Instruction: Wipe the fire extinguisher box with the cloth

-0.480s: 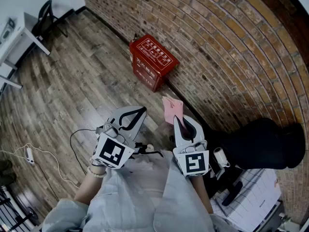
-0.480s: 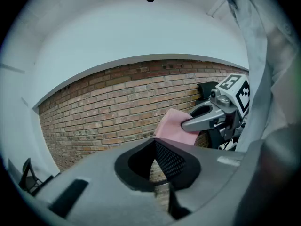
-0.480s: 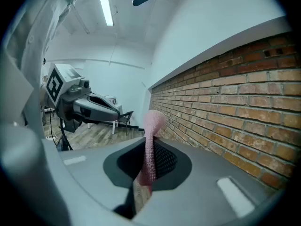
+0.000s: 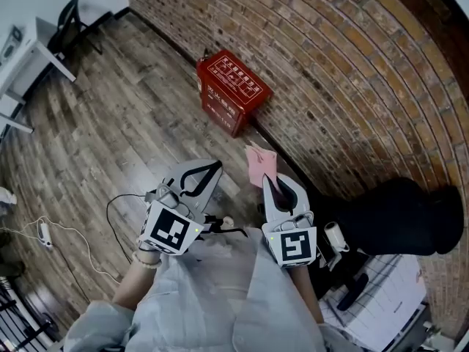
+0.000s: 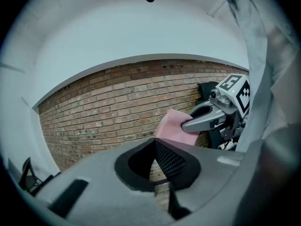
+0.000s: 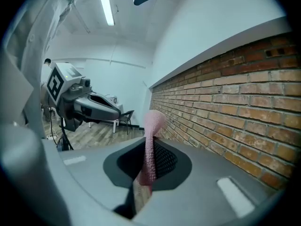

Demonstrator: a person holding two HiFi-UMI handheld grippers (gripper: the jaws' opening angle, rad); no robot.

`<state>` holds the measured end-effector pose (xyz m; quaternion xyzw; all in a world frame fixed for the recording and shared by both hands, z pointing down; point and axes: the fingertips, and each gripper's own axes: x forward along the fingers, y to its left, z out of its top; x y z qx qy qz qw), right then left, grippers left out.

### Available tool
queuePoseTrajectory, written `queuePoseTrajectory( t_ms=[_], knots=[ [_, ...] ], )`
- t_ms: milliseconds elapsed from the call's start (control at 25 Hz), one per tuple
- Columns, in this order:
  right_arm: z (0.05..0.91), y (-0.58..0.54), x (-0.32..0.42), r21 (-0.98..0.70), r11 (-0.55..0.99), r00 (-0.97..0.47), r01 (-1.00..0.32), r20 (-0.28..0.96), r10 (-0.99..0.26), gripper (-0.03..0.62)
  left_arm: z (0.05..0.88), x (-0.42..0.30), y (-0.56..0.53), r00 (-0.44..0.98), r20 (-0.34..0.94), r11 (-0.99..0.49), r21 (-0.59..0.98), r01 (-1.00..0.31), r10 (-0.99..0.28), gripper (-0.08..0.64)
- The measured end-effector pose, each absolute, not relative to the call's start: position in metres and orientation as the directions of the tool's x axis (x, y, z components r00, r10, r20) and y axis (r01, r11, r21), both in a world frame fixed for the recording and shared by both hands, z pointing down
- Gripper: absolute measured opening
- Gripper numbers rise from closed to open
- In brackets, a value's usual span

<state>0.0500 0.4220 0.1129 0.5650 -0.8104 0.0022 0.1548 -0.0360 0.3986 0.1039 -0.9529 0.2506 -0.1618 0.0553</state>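
The red fire extinguisher box (image 4: 231,92) stands on the wooden floor against the brick wall, well ahead of both grippers. My right gripper (image 4: 269,180) is shut on a pink cloth (image 4: 261,164), which sticks up past its tips. In the right gripper view the cloth (image 6: 151,126) stands pinched between the jaws of the right gripper (image 6: 148,150). My left gripper (image 4: 210,169) is held beside it at the same height, shut with nothing in it. The left gripper view shows the left gripper (image 5: 156,144) with its jaws together, and the cloth (image 5: 170,126) to the right.
A brick wall (image 4: 344,57) runs along the right. A white desk (image 4: 26,57) and a black chair (image 4: 71,19) stand at the far left. A cable with a power strip (image 4: 45,233) lies on the floor. A black bag (image 4: 407,218) and a wire rack (image 4: 388,299) sit at the lower right.
Both grippers and the cloth stay where they were. A small white shape has come into view at the floor's left edge.
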Motion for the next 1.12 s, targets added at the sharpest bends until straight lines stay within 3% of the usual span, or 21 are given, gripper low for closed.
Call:
queuePoseTrajectory(
  t_ms=[1120],
  knots=[
    [0.125, 0.419, 0.006, 0.169, 0.302, -0.246, -0.938, 0.286, -0.926, 0.028, 0.106, -0.091, 0.379, 0.841, 0.246, -0.874, -0.205, -0.441, -0.482, -0.002]
  ],
)
